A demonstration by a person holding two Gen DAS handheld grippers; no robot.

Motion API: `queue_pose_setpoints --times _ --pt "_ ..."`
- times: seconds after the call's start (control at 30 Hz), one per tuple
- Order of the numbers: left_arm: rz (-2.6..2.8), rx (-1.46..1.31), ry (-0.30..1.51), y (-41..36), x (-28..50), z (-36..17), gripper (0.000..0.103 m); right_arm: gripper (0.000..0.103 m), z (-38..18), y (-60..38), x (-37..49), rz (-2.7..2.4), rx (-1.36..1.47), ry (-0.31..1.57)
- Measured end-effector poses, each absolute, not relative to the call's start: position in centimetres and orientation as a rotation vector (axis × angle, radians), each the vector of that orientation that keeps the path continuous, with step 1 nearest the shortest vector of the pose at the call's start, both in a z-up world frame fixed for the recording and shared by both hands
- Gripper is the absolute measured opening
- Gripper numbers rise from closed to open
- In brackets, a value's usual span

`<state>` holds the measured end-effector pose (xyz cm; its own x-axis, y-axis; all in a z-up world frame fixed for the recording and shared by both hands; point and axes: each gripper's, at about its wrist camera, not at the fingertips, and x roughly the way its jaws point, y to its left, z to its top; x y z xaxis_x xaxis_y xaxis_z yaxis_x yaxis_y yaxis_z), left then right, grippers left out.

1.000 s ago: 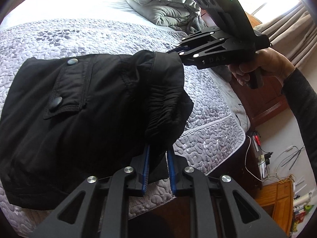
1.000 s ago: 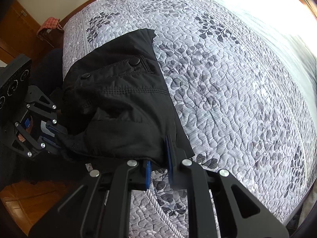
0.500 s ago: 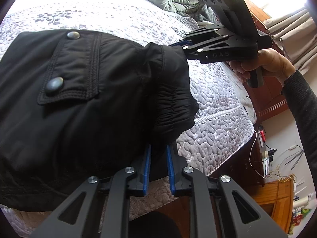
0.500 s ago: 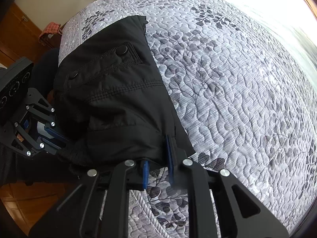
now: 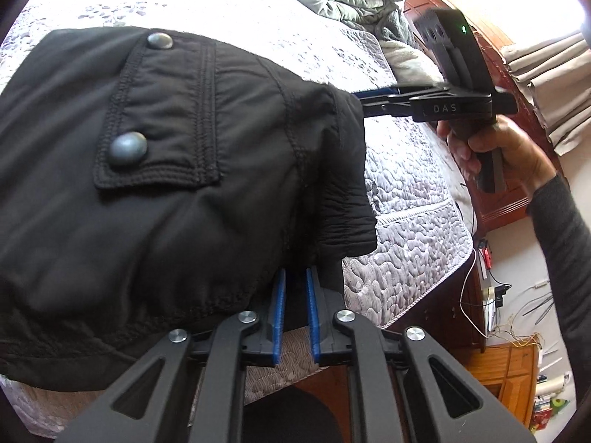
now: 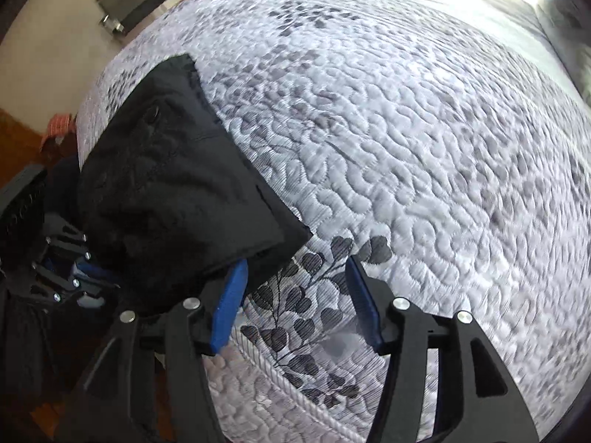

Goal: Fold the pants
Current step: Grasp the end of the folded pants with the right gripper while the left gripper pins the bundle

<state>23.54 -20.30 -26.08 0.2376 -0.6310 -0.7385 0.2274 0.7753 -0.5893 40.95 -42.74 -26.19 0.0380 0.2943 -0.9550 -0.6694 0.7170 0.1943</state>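
Black pants (image 5: pixel 177 192) may slump lower left: our right gripper (image 6: pixel 295 291) gapes, apparently free; left gripper (image 5: pixel 295 317) pinches hem

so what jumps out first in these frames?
The black pants, pocket flap and snap buttons up, bunched on the quilted grey bedspread at the bed's edge. The left claw is pinched on their near hem, while the right claw is open beside their corner.

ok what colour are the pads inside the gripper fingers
Blue pads on black fingers, clearest in the right wrist view, where the right gripper stands open.
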Motion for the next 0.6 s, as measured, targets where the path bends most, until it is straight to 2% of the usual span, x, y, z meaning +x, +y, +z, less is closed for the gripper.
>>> queue_pose_setpoints --times 0.07,0.1,0.13,0.23,0.27,0.37,0.43,0.47,0.5,0.53,0.57,0.6 --pt "-0.629 -0.415 1.177 -19.6 23.3 -25.4 0.035 0.064 -25.9 -45.2 41.1 0.688 -0.143 1.337" --pt "-0.640 -0.429 1.164 -19.2 23.1 -25.0 0.043 0.064 -25.9 -46.5 41.0 0.665 -0.007 1.334" --pt "-0.648 -0.438 1.145 -18.7 22.9 -24.5 0.055 0.064 -25.8 -47.5 40.6 0.658 0.109 1.311" --pt "-0.666 -0.447 1.079 -16.7 22.3 -23.0 0.075 0.067 -26.0 -49.2 39.0 0.689 0.408 1.224" --pt "-0.664 -0.453 1.058 -15.9 22.2 -22.7 0.079 0.071 -26.4 -49.4 38.4 0.714 0.494 1.200" --pt "-0.624 -0.465 1.011 -13.4 22.5 -22.2 0.086 0.072 -28.8 -48.4 37.7 0.743 0.613 1.214" --pt "-0.585 -0.471 1.018 -11.8 23.1 -22.8 0.086 0.072 -30.3 -47.1 37.8 0.767 0.620 1.244" --pt "-0.563 -0.479 1.026 -11.0 23.3 -23.2 0.086 0.066 -30.9 -46.4 37.9 0.785 0.617 1.257" --pt "-0.546 -0.487 1.033 -10.2 23.5 -23.6 0.086 0.056 -31.1 -45.6 38.0 0.799 0.609 1.257" --pt "-0.527 -0.491 1.038 -9.5 23.7 -23.8 0.086 0.036 -30.9 -44.9 37.9 0.824 0.595 1.249" --pt "-0.509 -0.493 1.039 -8.8 23.8 -23.9 0.086 0.027 -30.3 -44.2 37.9 0.853 0.567 1.223" --pt "-0.498 -0.493 1.042 -8.1 23.9 -24.1 0.086 0.024 -29.7 -43.6 37.8 0.873 0.527 1.187"
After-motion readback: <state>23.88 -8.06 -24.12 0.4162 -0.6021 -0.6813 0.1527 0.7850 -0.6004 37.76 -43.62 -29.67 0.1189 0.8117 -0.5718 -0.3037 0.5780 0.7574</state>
